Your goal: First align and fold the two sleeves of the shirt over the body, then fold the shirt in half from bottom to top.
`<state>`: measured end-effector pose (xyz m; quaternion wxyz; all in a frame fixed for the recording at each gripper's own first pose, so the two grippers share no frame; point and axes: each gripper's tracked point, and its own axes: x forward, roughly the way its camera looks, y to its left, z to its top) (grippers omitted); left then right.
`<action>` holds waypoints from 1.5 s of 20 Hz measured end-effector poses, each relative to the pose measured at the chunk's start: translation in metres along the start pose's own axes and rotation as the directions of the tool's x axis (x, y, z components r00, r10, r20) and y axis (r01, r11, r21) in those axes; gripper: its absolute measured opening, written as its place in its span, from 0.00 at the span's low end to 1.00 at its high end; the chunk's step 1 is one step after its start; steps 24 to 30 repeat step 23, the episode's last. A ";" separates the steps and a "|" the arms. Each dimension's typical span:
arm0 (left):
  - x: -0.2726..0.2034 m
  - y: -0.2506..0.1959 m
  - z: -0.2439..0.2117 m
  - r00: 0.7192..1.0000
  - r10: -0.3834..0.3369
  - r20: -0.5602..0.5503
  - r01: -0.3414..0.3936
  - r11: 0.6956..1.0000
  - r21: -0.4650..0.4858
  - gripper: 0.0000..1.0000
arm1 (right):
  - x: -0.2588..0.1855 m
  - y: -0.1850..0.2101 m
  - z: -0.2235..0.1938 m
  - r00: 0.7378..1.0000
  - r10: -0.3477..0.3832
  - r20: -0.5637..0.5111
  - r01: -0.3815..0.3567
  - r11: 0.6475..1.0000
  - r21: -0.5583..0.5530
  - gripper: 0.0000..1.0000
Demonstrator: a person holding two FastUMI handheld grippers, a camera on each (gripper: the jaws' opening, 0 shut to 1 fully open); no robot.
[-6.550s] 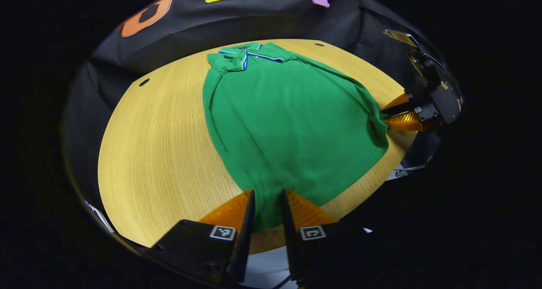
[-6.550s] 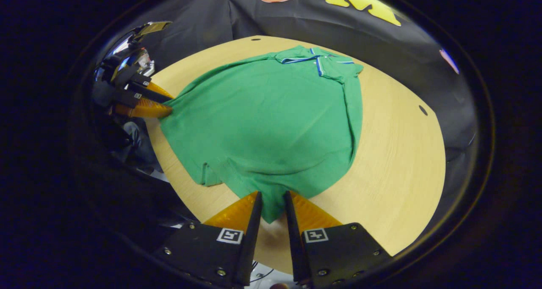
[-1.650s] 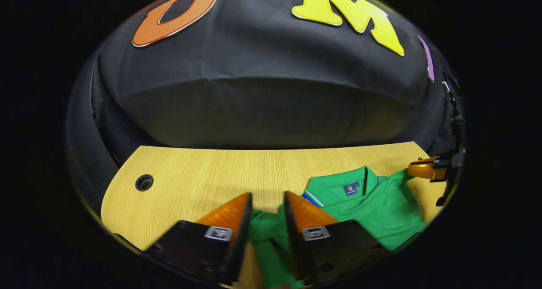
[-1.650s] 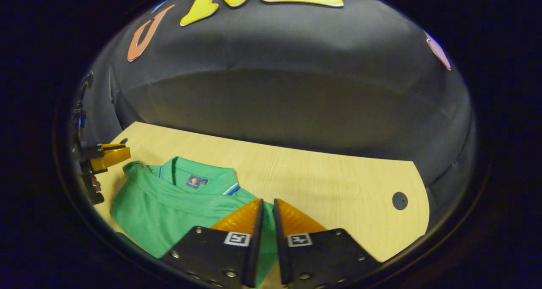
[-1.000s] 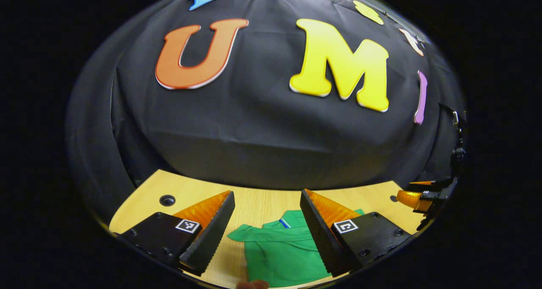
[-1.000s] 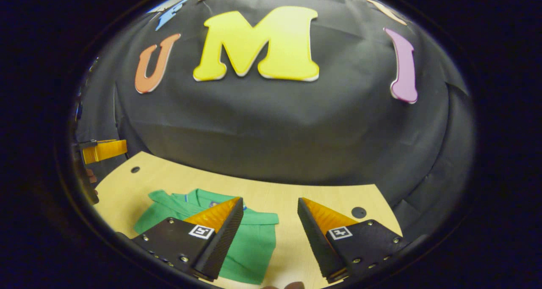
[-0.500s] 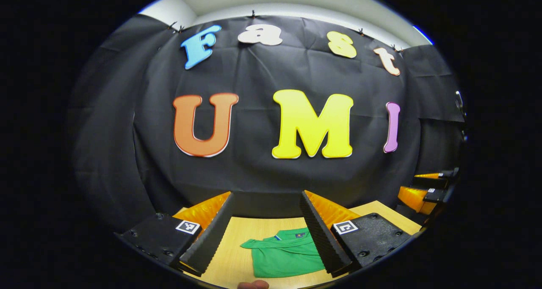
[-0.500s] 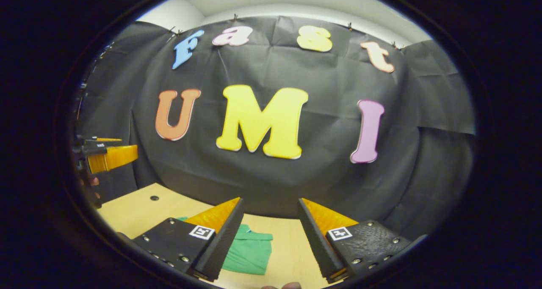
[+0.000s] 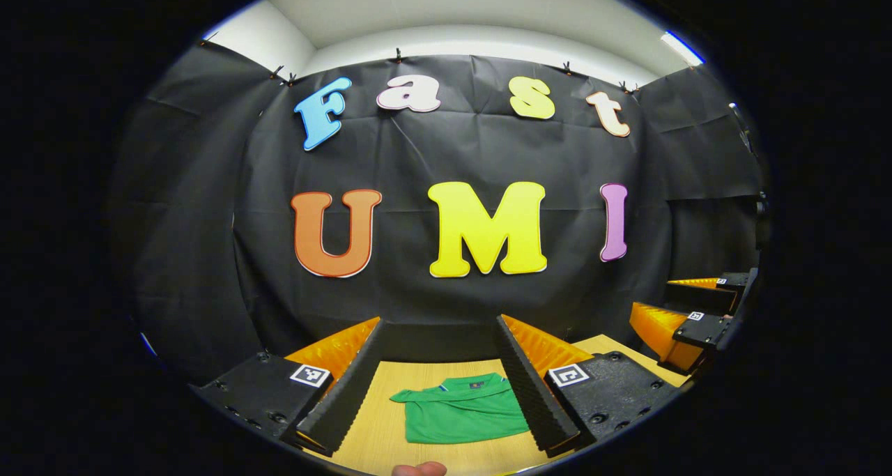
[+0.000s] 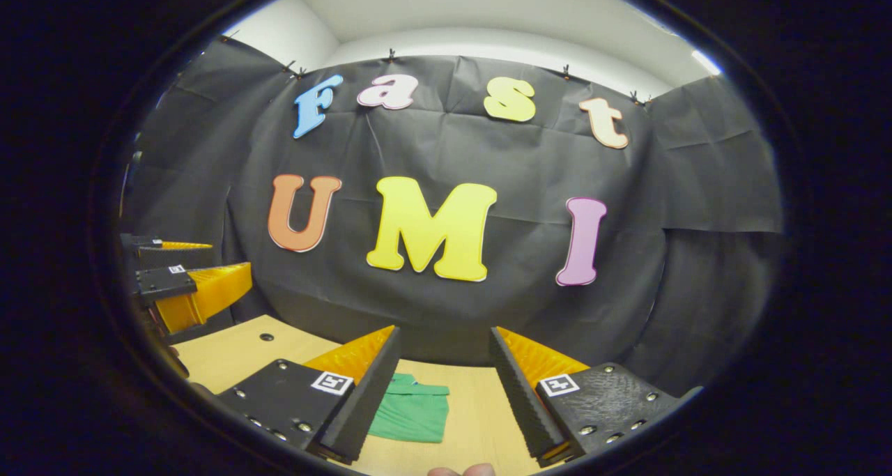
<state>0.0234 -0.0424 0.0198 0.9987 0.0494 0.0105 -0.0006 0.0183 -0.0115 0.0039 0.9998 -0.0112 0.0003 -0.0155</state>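
Green shirt (image 9: 463, 417) lies folded flat on the light wooden table (image 9: 380, 431), a compact rectangle with the collar end at the far side, toward the booth wall. Collar is green with a thin blue-and-white edge stripe; a small dark label shows inside the neck. No sleeve sticks out from the bundle; edges look fairly even, a soft point juts at the far-left corner in the left gripper view. In the right gripper view the shirt (image 10: 411, 413) is partly hidden, its right edge straight and collar strip at the far end. Nothing touches it.
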 end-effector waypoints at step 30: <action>-0.012 0.007 -0.015 0.998 0.044 -0.043 -0.045 0.999 -0.023 0.98 | 0.000 0.019 -0.022 0.996 0.074 -0.048 -0.071 0.995 0.069 0.82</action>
